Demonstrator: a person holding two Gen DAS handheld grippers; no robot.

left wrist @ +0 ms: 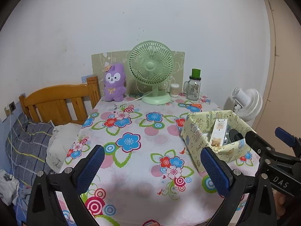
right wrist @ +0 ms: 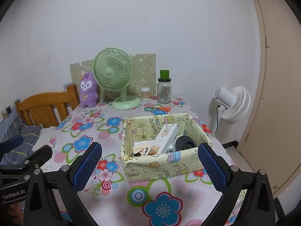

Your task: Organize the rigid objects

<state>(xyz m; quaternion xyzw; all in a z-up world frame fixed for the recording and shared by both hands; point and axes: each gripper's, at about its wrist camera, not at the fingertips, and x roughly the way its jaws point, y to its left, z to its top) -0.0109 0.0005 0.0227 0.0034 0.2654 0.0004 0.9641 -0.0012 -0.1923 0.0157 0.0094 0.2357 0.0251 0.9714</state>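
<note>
— How did we stand?
— Our left gripper (left wrist: 152, 166) and right gripper (right wrist: 149, 164) gaped wide, empty. At twelve o'clock from the right one, the fabric box (right wrist: 160, 164) held the remote (right wrist: 167, 138) and the black lid (right wrist: 184, 142).
— What was left?
— Probably only the scissors (right wrist: 162, 109), at eleven o'clock beyond the box.

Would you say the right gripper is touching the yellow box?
Apart. In the right wrist view, the open right gripper hovers nearer the camera than the yellow box, holding nothing; tablecloth shows between them.

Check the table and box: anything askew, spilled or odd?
Nothing spilled or damaged. Only oddity: the white remote in the yellow box lies propped at a slant over the other items, its far end up near the back wall. Green fan and jar stand upright.
</note>
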